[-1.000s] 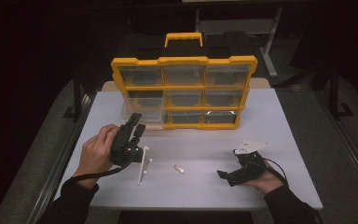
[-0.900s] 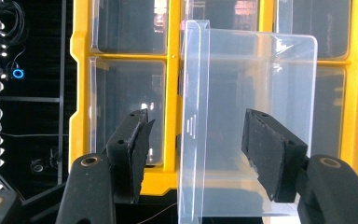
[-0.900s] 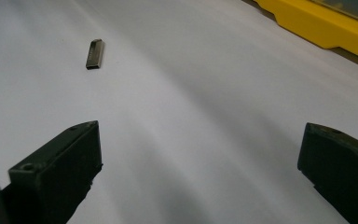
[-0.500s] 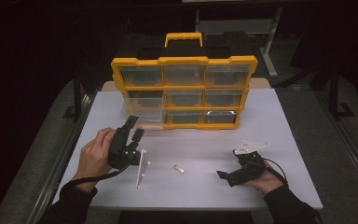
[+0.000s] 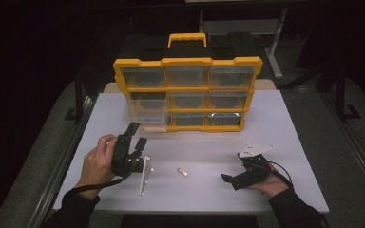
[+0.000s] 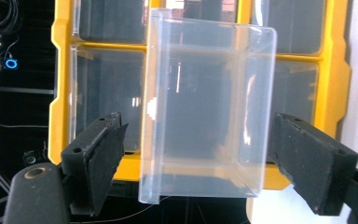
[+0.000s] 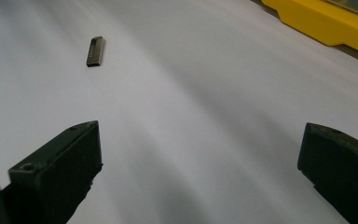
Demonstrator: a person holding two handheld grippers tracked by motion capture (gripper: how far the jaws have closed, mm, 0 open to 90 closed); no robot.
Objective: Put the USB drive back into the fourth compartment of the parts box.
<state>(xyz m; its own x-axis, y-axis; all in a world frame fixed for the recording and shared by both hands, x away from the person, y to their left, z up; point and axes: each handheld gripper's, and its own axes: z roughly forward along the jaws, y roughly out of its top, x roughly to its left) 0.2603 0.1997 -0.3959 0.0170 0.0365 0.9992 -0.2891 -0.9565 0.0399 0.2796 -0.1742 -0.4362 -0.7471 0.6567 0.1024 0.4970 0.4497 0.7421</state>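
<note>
A yellow organiser case [image 5: 187,61] with clear drawers stands upright at the back of the table. One clear drawer [image 5: 145,113] sticks out of its middle row at the left. In the left gripper view this clear drawer [image 6: 205,116] stands between the jaws of my left gripper [image 6: 196,154], which have just been opening, and a gap shows beside the left pad. In the high view my left gripper [image 5: 137,134] points at that drawer from the front. My right gripper [image 5: 230,180] rests low on the table at the right, open and with nothing between its jaws [image 7: 200,158].
A small metal piece [image 5: 183,172] lies on the white table [image 5: 275,123] between the two hands, and the right gripper view has that metal piece [image 7: 95,51] ahead of the jaws at the left. The case's yellow base [image 7: 326,23] crosses that view's top right corner.
My left gripper's jaws have spread wider apart at the stuck-out drawer, and the hand has barely shifted. The right hand and the metal piece have stayed put.
</note>
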